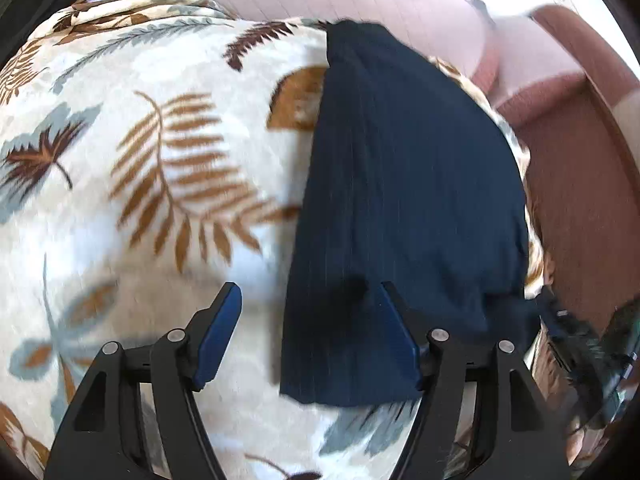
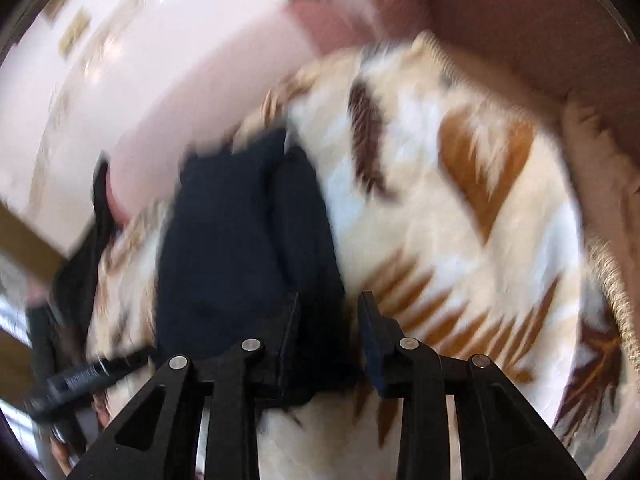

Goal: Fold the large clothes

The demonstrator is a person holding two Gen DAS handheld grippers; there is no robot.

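Under both my tongs spreads a fluffy cream blanket printed with brown and grey leaves. My left tongs gape wide, the folded navy ribbed garment lying ahead against the right-hand finger; my right tongs stand parted above that garment's near edge

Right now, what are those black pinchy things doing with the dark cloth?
A person is folding a dark navy garment on a leaf-print blanket. The left gripper is open, one finger on the cloth's near end. The right gripper is open too, over the garment's near edge. Neither grips it, and the picture is blurry.
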